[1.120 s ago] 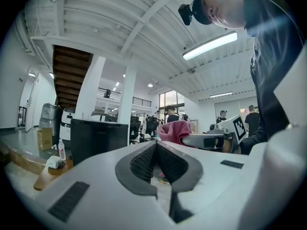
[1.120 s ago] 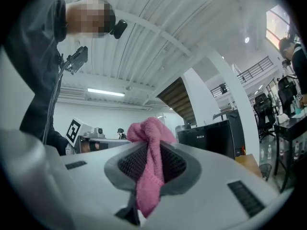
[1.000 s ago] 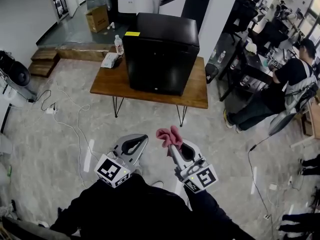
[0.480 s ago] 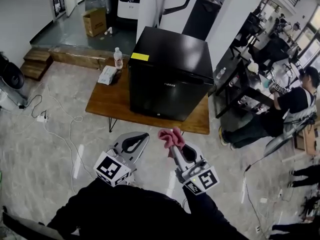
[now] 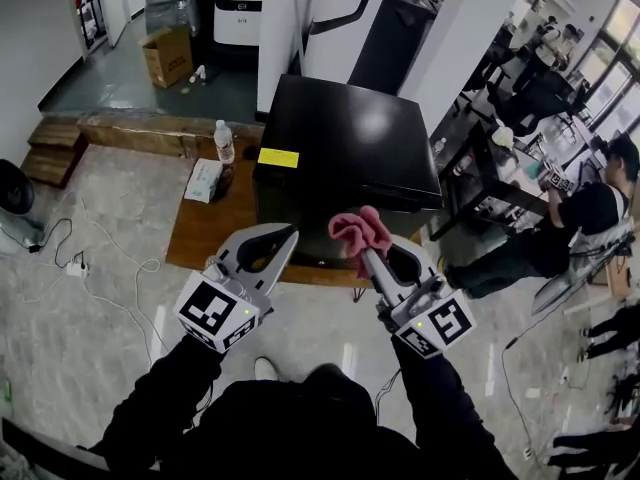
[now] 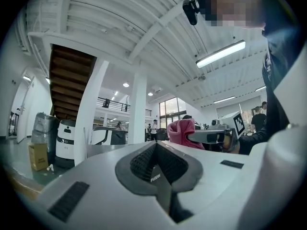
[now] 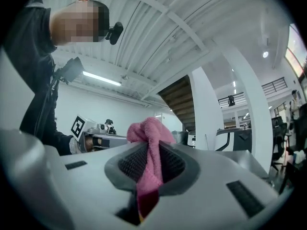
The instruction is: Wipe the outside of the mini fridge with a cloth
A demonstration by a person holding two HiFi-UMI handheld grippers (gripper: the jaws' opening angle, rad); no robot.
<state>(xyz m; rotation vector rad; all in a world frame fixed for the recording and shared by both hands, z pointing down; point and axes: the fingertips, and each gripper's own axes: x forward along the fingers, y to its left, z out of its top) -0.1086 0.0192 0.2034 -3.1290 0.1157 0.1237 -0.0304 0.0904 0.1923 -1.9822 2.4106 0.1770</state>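
My right claw point(image 5: 370, 256) is clamped on a crumpled fuzzy pink cloth point(image 5: 358, 230), left claw point(image 5: 288, 236) pinched together, both near the boxy glossy black mini fridge point(image 5: 350, 148) on the wooden counter point(image 5: 200, 236).

Light: bright, even; daylight from windows point(image 5: 612, 43) at upper right of head view, strip lamp point(image 6: 220, 54) upper right of left gripper view.
Glare: soft sheen on mini fridge point(image 5: 345, 153) top.
Distortion: fisheye curvature; black corners in both gripper views.
Focus: lower foreground soft.
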